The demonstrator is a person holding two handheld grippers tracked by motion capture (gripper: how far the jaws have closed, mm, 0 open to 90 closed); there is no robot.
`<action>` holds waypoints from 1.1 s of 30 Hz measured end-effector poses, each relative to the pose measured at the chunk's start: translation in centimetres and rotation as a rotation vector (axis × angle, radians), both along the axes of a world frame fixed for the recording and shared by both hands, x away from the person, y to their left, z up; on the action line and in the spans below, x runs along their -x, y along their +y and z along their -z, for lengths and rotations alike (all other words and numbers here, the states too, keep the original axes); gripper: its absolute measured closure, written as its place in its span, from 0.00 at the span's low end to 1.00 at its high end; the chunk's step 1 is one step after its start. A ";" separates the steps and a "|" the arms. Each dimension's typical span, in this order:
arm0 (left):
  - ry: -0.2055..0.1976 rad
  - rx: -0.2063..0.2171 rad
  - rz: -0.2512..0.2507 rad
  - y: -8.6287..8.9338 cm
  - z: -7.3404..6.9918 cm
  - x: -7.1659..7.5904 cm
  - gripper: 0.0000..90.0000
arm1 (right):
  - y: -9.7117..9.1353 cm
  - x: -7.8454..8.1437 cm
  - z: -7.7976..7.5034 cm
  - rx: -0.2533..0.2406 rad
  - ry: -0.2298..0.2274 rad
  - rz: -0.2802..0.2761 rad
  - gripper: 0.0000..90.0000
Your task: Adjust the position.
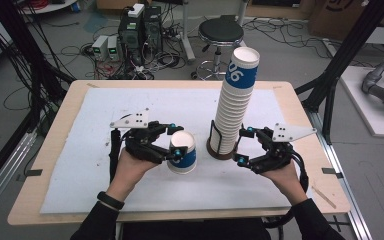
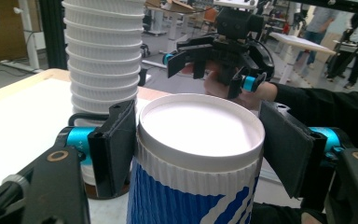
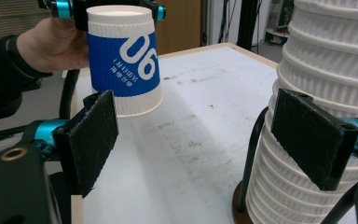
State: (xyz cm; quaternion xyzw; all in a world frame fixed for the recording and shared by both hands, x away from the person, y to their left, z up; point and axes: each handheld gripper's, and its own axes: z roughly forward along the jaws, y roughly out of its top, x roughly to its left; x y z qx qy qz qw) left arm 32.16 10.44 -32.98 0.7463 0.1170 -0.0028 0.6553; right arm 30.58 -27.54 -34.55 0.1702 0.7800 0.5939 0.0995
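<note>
High view: the left gripper (image 1: 176,141) pinches one cup (image 1: 182,152) near its rim, left of the stack (image 1: 232,107) and apart from it. The cup stands upside down, base up. The stack rises from a dark round holder (image 1: 220,151) near the middle of the white mat (image 1: 80,165), which lies on the table (image 1: 50,145). The right gripper (image 1: 242,145) sits just right of the stack's base, jaws spread. Count: one loose cup, one stack, two grippers, one holder.

Left gripper view: the pads (image 2: 114,144) press on both sides of the cup (image 2: 198,154), just under the white base rim. The stack (image 2: 105,56) stands behind at left, and the other gripper (image 2: 209,63) is farther off.

Right gripper view: the jaws stand wide, and the far pad (image 3: 310,135) lies at the stack's (image 3: 326,70) lower cups; I cannot tell if it touches. The held cup (image 3: 126,58), marked 06, hangs at the far left, seemingly just clear of the mat (image 3: 196,126).

As I judge it, the step is carrying the single cup off and setting it down. To do it well, keep the pinch even and light so the paper wall does not buckle, keep the cup level, lower it until its rim meets the mat, and only then spread the jaws. The right gripper should steady the stack low down.
</note>
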 end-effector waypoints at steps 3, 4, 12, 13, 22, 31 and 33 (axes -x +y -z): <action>0.001 0.004 0.007 -0.3 0.1 0.0 0.33 | -0.1 0.0 0.0 -0.005 0.003 -0.012 0.17; 0.004 0.006 0.008 -0.3 0.1 0.0 0.33 | -0.1 0.1 0.0 -0.008 0.006 -0.025 0.17; 0.008 0.017 0.032 -1.0 0.0 0.1 0.33 | 0.7 0.1 0.2 0.016 0.012 -0.060 0.17; 0.008 0.020 0.036 -1.1 0.0 0.2 0.33 | 0.9 0.1 0.3 0.020 0.018 -0.067 0.17; 0.012 0.028 0.053 -1.9 -0.1 0.4 0.33 | 2.0 0.3 0.6 0.030 0.028 -0.106 0.17; 0.010 0.038 0.062 -2.8 0.0 0.6 0.33 | 3.4 0.4 1.0 0.034 0.038 -0.147 0.16; 0.007 0.036 0.059 -3.0 -0.1 0.6 0.33 | 3.5 0.5 1.0 0.038 0.045 -0.155 0.16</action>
